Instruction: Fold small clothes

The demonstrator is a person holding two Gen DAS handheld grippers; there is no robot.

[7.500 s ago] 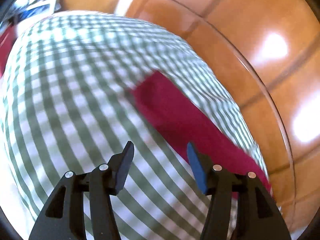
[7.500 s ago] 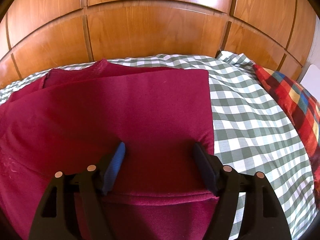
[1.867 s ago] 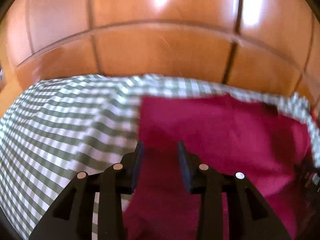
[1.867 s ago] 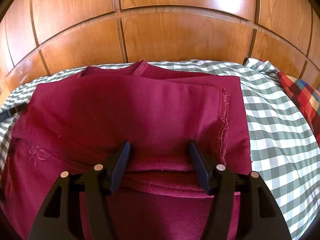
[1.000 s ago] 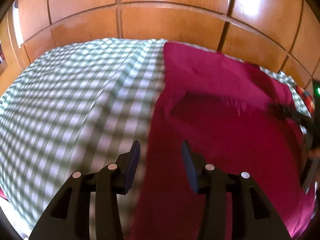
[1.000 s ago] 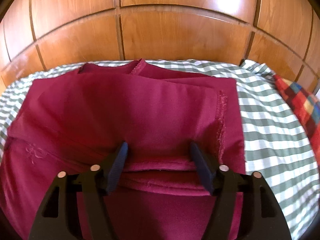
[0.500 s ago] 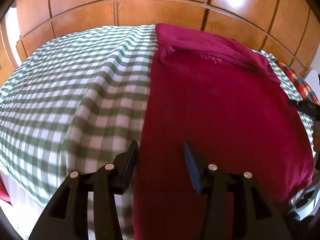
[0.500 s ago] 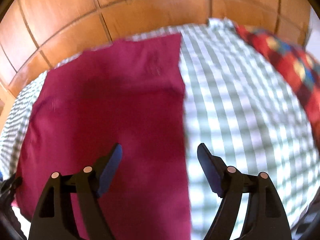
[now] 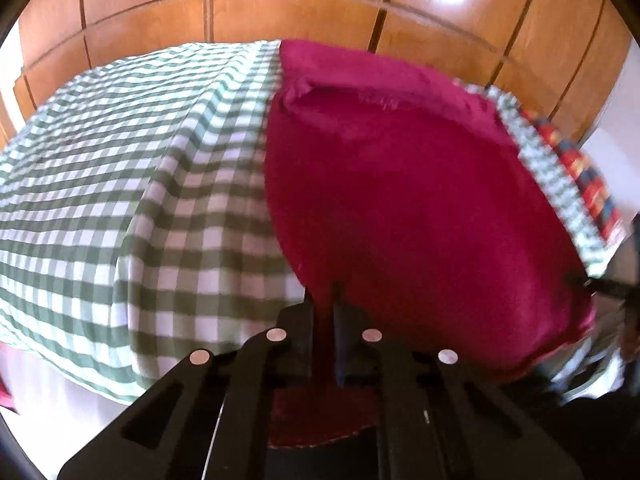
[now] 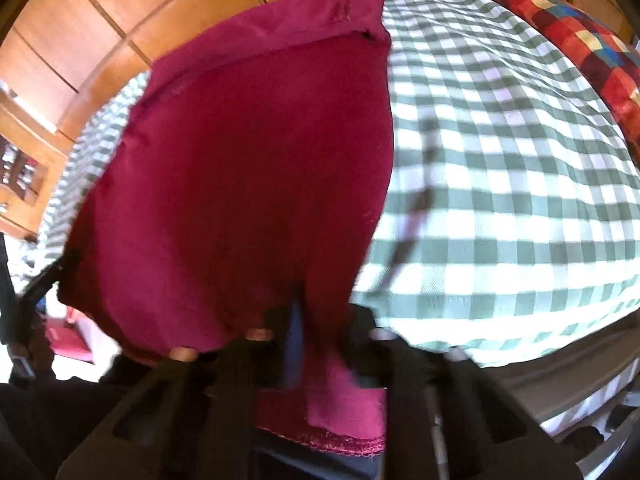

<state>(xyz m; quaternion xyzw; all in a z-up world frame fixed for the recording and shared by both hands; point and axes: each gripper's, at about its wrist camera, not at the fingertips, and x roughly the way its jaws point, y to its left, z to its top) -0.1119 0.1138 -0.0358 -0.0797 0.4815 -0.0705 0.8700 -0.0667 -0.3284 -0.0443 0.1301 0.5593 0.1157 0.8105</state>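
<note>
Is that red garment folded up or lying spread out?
Partly folded: the red garment has its far end doubled over, the rest lies flat, near edge pinched by both grippers.

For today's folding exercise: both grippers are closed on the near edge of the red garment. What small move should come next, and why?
Probably lift both near corners together and carry them toward the far edge. The left gripper and right gripper each pinch the garment, which lies flat on the checked cloth, its far end already folded over.
</note>
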